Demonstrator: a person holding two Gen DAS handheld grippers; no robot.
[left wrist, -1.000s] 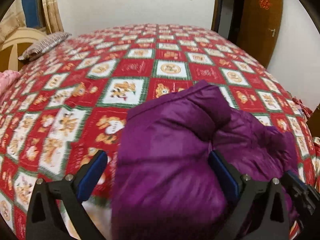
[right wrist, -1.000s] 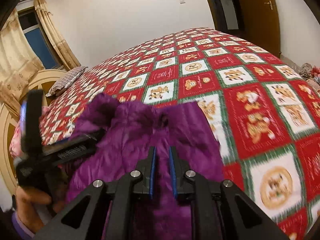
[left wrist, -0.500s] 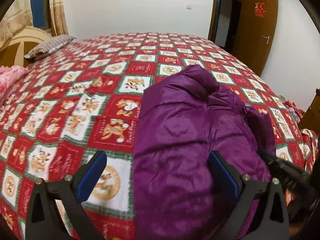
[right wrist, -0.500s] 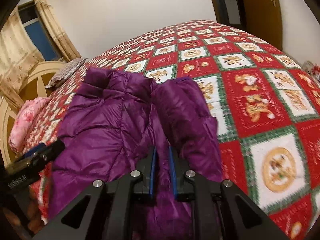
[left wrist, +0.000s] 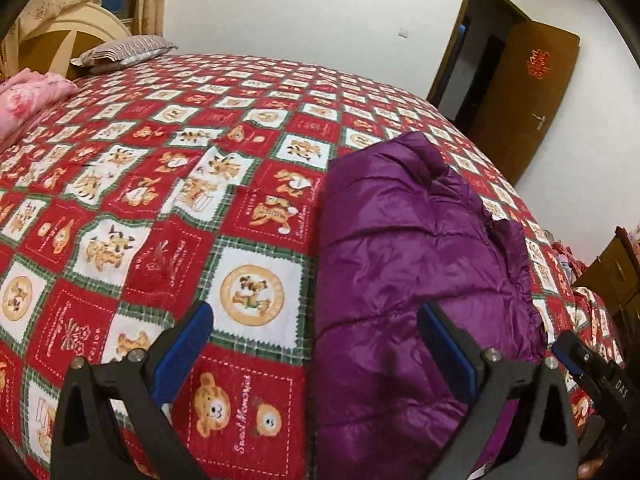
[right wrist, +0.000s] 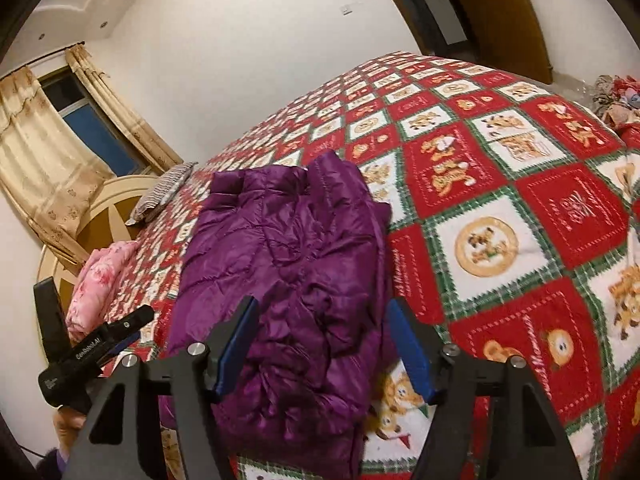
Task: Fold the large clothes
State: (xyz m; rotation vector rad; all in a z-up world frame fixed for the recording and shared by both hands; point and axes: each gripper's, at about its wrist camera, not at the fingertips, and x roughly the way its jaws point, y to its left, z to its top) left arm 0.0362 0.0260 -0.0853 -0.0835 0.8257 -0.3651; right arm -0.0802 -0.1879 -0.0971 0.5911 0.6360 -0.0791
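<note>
The bedspread carries script lettering in its red squares; one near the bottom of the left wrist view looks like "Sweet Memories", though the stitching is too fine to be sure, and the other panels' words are too small to read. The right gripper, seen at 4 o'clock in the left wrist view, shows white letters "DAS" on its black body. In the right wrist view the left gripper at 8 o'clock bears a white label that seems to start "GenRobot", the rest blurred. The brown door has a red paper ornament whose characters cannot be made out. The purple padded jacket lies folded on the bedspread, its near end cut off by the lower frame edge and partly hidden behind the gripper frames. At 10 o'clock a pink bundle and a striped pillow sit by the headboard. The left gripper's blue pads are spread wide, one over bare bedspread, the other over the jacket's edge, gripping nothing. The right gripper's pads are also parted, straddling the jacket's near end without pinching it; whether they touch the fabric cannot be told.
</note>
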